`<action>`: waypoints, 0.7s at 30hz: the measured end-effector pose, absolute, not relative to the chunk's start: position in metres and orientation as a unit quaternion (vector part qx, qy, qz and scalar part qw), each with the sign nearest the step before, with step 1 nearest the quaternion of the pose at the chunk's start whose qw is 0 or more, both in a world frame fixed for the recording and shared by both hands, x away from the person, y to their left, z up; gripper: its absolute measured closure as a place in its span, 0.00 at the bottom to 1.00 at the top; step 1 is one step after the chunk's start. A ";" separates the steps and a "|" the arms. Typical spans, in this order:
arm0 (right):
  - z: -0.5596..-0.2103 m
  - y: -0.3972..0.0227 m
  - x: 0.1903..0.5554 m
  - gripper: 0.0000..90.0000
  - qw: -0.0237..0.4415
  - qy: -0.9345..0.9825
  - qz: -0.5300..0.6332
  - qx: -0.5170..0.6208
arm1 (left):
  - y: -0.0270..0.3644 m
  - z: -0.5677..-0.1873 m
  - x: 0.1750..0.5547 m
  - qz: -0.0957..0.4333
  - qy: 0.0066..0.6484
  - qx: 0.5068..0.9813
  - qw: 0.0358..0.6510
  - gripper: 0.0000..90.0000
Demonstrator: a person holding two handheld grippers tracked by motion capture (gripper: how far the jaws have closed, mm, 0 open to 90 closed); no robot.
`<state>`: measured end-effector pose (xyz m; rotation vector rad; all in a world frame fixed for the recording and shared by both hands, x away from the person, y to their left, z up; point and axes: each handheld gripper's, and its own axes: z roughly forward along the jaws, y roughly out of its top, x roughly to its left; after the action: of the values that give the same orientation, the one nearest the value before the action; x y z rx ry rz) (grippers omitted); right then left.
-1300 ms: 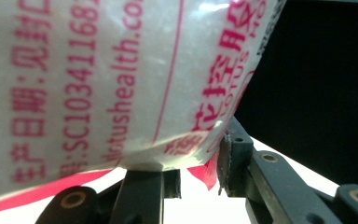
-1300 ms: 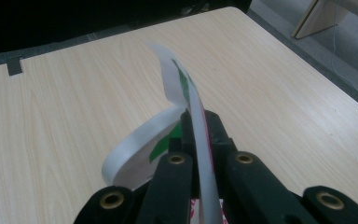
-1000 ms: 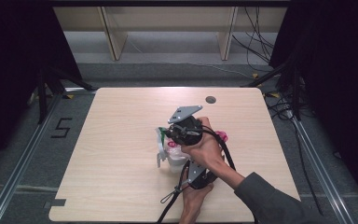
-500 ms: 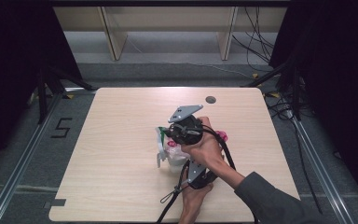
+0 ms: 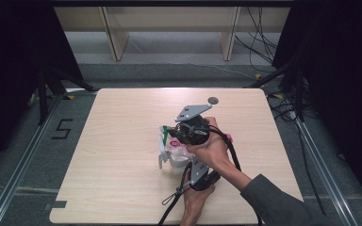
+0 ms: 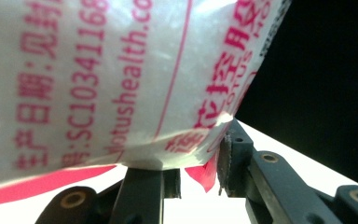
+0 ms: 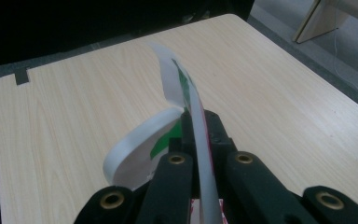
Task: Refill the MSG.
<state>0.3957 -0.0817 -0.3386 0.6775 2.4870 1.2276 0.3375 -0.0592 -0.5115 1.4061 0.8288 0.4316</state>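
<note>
A translucent white cup-like package [image 5: 175,157] with red print stands at the middle of the table. In the left gripper view the package [image 6: 121,84] looms close, and my left gripper [image 6: 191,163] is shut on its lower part, one jaw on each side. In the high view the left gripper [image 5: 185,162] comes in from below the package. Above it, under a grey plate, my right gripper [image 5: 170,134] is shut on a thin white-and-green flap [image 5: 162,141]. In the right gripper view the flap [image 7: 177,88] stands on edge between the closed jaws of the right gripper [image 7: 198,126] and curls down to the left.
The light wooden table [image 5: 122,141] has bare wood all around the package. A small dark disc [image 5: 212,100] lies near the far edge. A bit of pink [image 5: 228,138] shows right of the hand. Cables [image 5: 287,110] trail on the floor at the right.
</note>
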 end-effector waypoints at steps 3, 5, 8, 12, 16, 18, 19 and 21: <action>-0.338 -0.086 0.395 1.00 0.134 0.859 0.431 0.240 | -0.060 -0.513 0.336 0.192 0.371 0.621 0.663 0.81; -0.338 -0.090 0.396 1.00 0.138 0.855 0.440 0.236 | -0.057 -0.513 0.336 0.200 0.364 0.643 0.643 0.81; -0.337 -0.097 0.396 1.00 0.135 0.849 0.454 0.234 | -0.054 -0.514 0.336 0.206 0.364 0.659 0.626 0.80; -0.336 -0.110 0.395 1.00 0.121 0.840 0.469 0.244 | -0.054 -0.515 0.335 0.218 0.366 0.671 0.607 0.80; -0.336 -0.118 0.392 1.00 0.115 0.830 0.485 0.250 | -0.055 -0.515 0.334 0.208 0.366 0.671 0.610 0.79; -0.335 -0.122 0.390 1.00 0.108 0.830 0.486 0.252 | -0.054 -0.516 0.333 0.204 0.364 0.671 0.612 0.79; -0.336 -0.124 0.390 1.00 0.107 0.828 0.490 0.252 | -0.054 -0.517 0.333 0.202 0.366 0.670 0.613 0.79; -0.337 -0.127 0.390 1.00 0.104 0.823 0.501 0.247 | -0.054 -0.517 0.334 0.201 0.366 0.673 0.610 0.77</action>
<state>0.3896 -0.1272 -0.3370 0.7279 2.4268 1.4785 0.3336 -0.0536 -0.5170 1.5538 0.8456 0.4635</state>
